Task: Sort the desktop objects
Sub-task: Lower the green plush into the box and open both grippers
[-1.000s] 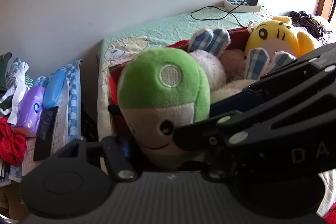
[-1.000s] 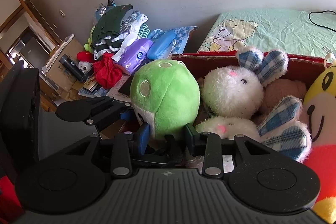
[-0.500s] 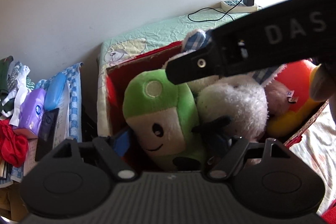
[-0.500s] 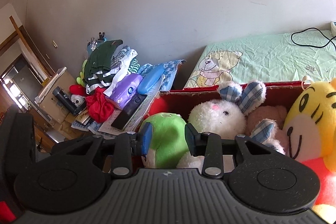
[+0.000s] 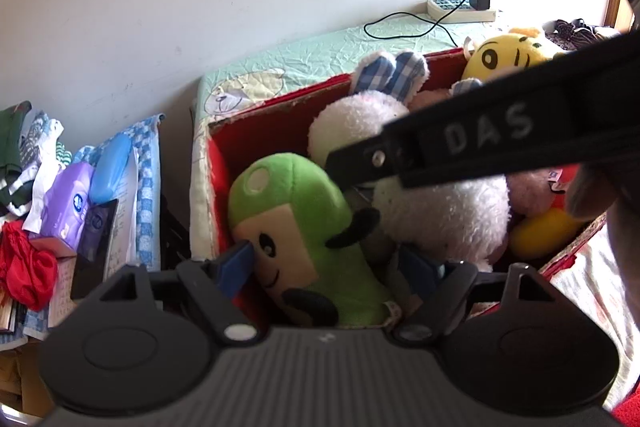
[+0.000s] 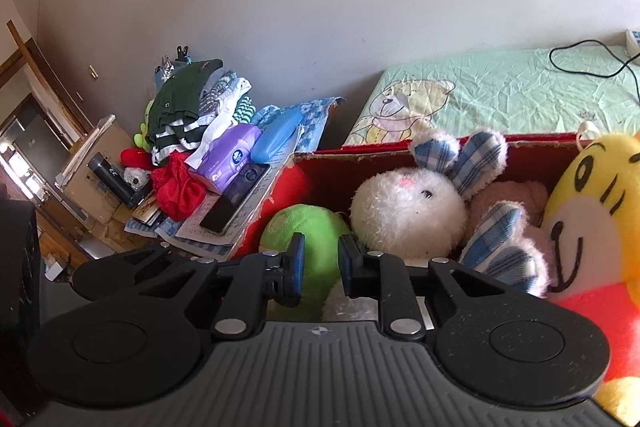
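Blue pads line the left gripper [image 5: 326,267], whose jaws are spread wide to either side of the green plush toy [image 5: 296,227]; one pad [image 5: 236,261] sits just beside the toy's face, the other is low on the far side, and whether either truly presses the plush I cannot tell. The toy lies tilted in the left end of the red cardboard box [image 5: 260,115], wedged against the white plush rabbit [image 5: 400,187] with its blue checked ears. A yellow plush tiger [image 5: 504,53] fills the box's far end.

From the right wrist view, the right gripper [image 6: 319,269] hangs above the same green toy with its jaws narrowed to a small gap and nothing between them. Its black body crosses the left camera's view, lettered "DAS", above the rabbit.

My reading is that the green toy has been settled into the box and the step is releasing it cleanly. To do that well, keep the left jaws fully apart and draw straight back and up, so the pads do not snag the pile fabric or drag the toy out again. The right gripper should lift clear first, to avoid knocking the left one or the rabbit.

Outside the box, beside it on the left, sit a purple tissue pack [image 6: 234,159], a blue case [image 6: 276,139], a dark phone [image 6: 236,199] and folded clothes [image 6: 188,107], probably still to sort.
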The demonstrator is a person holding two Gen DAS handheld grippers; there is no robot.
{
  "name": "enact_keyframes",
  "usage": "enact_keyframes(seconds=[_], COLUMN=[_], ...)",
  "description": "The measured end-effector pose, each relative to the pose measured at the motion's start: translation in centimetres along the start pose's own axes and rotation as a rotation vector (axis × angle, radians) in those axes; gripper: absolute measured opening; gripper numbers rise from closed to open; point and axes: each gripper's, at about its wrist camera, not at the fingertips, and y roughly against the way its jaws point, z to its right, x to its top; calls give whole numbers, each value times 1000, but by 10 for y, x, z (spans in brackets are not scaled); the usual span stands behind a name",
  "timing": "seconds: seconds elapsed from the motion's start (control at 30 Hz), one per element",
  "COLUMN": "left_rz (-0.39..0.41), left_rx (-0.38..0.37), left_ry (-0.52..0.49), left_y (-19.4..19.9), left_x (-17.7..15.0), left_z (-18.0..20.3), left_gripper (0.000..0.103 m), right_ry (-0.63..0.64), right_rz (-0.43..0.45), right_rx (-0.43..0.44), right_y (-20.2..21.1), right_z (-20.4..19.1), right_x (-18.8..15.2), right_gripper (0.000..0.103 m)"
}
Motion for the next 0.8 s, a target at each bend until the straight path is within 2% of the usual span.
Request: enact_keyframes(seconds=[0.07, 0.23, 0.57, 0.73, 0.8], left_rz=[-3, -2, -72, -93, -92], left_rx=[2, 8, 52, 68, 75], left_ry=[5, 24, 96, 131, 138], left_y=[-1, 0, -2, 2, 6], left_x=[0, 1, 10, 9, 8], left_z=[0, 0, 5, 8, 11], left_gripper=[84, 84, 84, 85, 88], right_ry=[5, -79, -34, -74, -94], right_rz=[1, 64, 110, 134, 139], right_rx=[-30, 11, -168, -220, -246], right_y=[2, 23, 52, 65, 70], right_z=[3, 17, 9, 7, 7], right_x=[-1, -3, -19, -29, -33], right_gripper=[22, 23, 23, 24, 26])
